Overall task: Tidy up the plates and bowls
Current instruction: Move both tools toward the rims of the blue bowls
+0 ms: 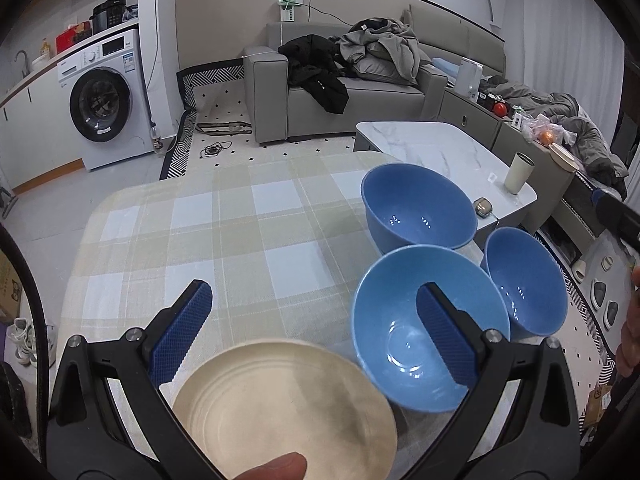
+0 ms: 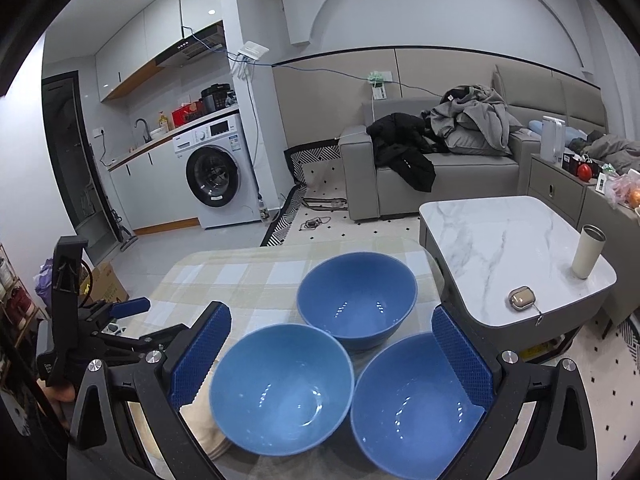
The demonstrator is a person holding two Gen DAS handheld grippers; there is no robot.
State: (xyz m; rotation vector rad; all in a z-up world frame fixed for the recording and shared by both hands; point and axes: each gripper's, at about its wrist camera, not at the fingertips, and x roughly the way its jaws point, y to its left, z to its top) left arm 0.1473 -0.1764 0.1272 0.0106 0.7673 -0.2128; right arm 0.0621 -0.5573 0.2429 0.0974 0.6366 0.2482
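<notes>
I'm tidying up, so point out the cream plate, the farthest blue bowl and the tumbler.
cream plate (image 1: 280, 404): left wrist view, middle of its face.
farthest blue bowl (image 2: 356, 296): right wrist view, inner wall.
tumbler (image 2: 587, 252): right wrist view, its side.

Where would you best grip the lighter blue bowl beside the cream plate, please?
Pinch the lighter blue bowl by its rim, from above, one finger inside and one outside: it stands upright and open, too wide to span. Its left rim, facing the cream plate, looks freest.
</notes>
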